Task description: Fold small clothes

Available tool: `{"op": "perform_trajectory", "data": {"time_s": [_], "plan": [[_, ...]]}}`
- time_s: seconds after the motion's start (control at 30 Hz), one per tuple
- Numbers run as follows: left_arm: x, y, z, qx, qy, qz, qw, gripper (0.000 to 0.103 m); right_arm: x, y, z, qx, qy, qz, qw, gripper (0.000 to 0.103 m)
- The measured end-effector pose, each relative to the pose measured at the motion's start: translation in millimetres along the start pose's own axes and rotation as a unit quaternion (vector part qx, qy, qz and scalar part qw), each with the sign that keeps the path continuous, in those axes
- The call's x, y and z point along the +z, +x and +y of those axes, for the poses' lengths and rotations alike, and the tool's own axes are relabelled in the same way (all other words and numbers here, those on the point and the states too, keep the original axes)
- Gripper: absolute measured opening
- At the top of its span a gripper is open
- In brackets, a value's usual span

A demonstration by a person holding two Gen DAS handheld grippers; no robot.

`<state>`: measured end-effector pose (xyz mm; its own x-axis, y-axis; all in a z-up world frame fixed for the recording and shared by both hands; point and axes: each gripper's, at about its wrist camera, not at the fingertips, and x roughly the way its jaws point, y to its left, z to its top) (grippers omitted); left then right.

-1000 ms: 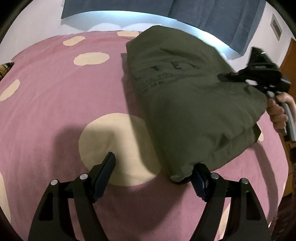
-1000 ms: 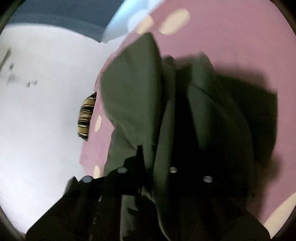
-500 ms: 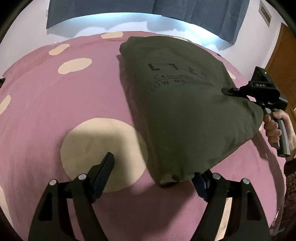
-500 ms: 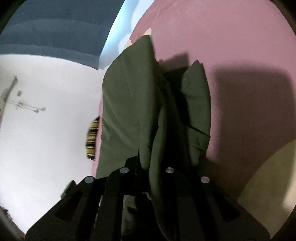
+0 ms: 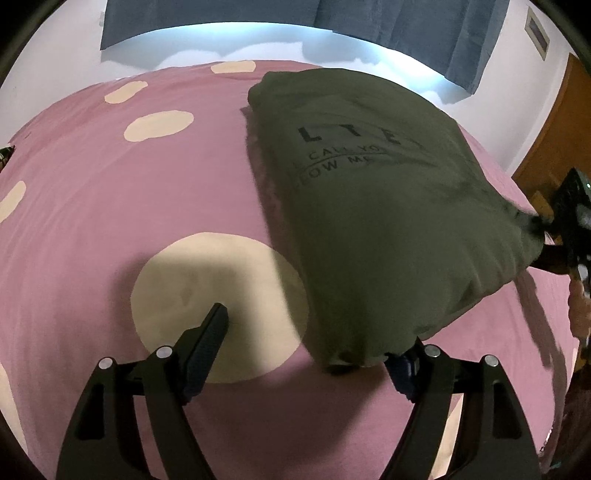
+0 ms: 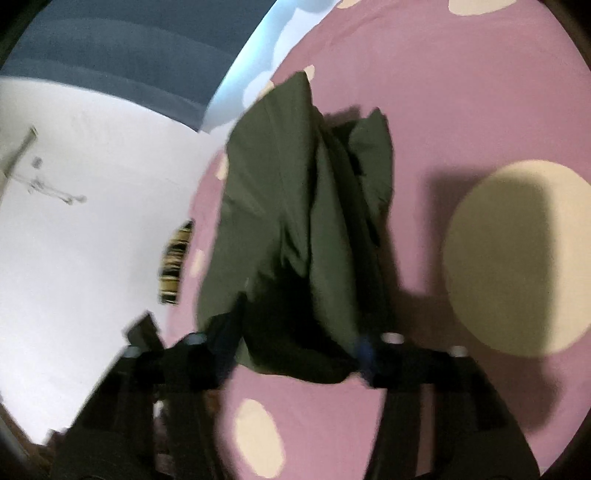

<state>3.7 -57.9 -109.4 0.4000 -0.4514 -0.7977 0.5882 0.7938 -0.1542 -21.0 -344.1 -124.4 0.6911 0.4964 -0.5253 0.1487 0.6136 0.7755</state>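
A dark olive t-shirt [image 5: 369,221] with black lettering lies folded on the pink spotted bedcover [image 5: 110,221]. My left gripper [image 5: 310,339] stands open low over the cover. The shirt's near corner drapes over its right finger, and its left finger [image 5: 214,325] rests over a cream spot. In the right wrist view the bunched edge of the t-shirt [image 6: 295,221] sits between the jaws of my right gripper [image 6: 295,339], which are opening, and the cloth hangs loose there. From the left wrist view the right gripper [image 5: 569,221] is a blur at the shirt's right corner.
Blue curtains [image 5: 369,18] and a white wall stand behind the bed. A wooden door [image 5: 554,129] is at the right. A striped object [image 6: 173,266] lies at the bed's far edge. A hand [image 5: 578,306] holds the right gripper's handle.
The right gripper has moved out toward the shirt's right side, drawing the cloth with it, and its jaws have spread apart. The shirt now lies flatter. The left gripper has stayed put.
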Motion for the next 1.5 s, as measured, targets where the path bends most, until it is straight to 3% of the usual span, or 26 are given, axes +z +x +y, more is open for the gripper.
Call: {"op": "perform_trajectory", "data": {"time_s": [0.13, 0.33, 0.67, 0.83, 0.87, 0.93, 1.0, 1.3, 1.43, 1.5], "plan": [[-0.4, -0.2, -1.8, 0.01, 0.01, -0.004, 0.9999, 0.078, -6.9, 7.3, -8.1, -0.01, -0.002, -0.003, 1.0, 0.024], [-0.7, 4.0, -0.3, 0.018, 0.02, -0.003, 0.9996, 0.08, -10.8, 15.6, -45.4, 0.045, 0.031, -0.009, 0.998, 0.017], [-0.1, 4.0, 0.7, 0.015, 0.016, -0.003, 0.9998, 0.081, -15.1, 2.7, -45.9, 0.048, 0.032, -0.016, 0.998, 0.017], [-0.4, 4.7, 1.3, 0.017, 0.011, 0.0, 0.9998, 0.081, -11.5, -4.1, -42.3, 0.046, 0.034, 0.002, 0.998, 0.03], [-0.5, 5.2, 1.2, 0.017, 0.011, 0.0, 0.9998, 0.081, -8.0, -10.6, -37.5, 0.03, 0.027, 0.002, 0.999, 0.033], [-0.2, 5.7, 1.0, 0.018, 0.011, 0.001, 0.9998, 0.081, 0.4, -22.8, -25.0, 0.004, 0.004, -0.013, 1.0, 0.055], [0.0, 6.7, 0.7, 0.019, 0.011, 0.002, 0.9998, 0.081, 17.3, -33.4, -15.3, -0.004, -0.011, -0.035, 0.999, 0.062], [0.5, 8.3, -0.5, 0.023, 0.011, 0.005, 0.9997, 0.081, 113.4, 14.9, -11.6, -0.022, 0.017, -0.055, 0.998, 0.062], [0.5, 8.6, -0.3, 0.022, 0.011, 0.006, 0.9997, 0.082, 125.1, 48.3, -23.4, -0.069, 0.028, -0.023, 0.997, 0.054], [0.7, 9.5, 0.2, 0.022, 0.011, 0.007, 0.9997, 0.083, 124.1, 54.9, -37.0, -0.066, 0.046, -0.014, 0.997, 0.052]]}}
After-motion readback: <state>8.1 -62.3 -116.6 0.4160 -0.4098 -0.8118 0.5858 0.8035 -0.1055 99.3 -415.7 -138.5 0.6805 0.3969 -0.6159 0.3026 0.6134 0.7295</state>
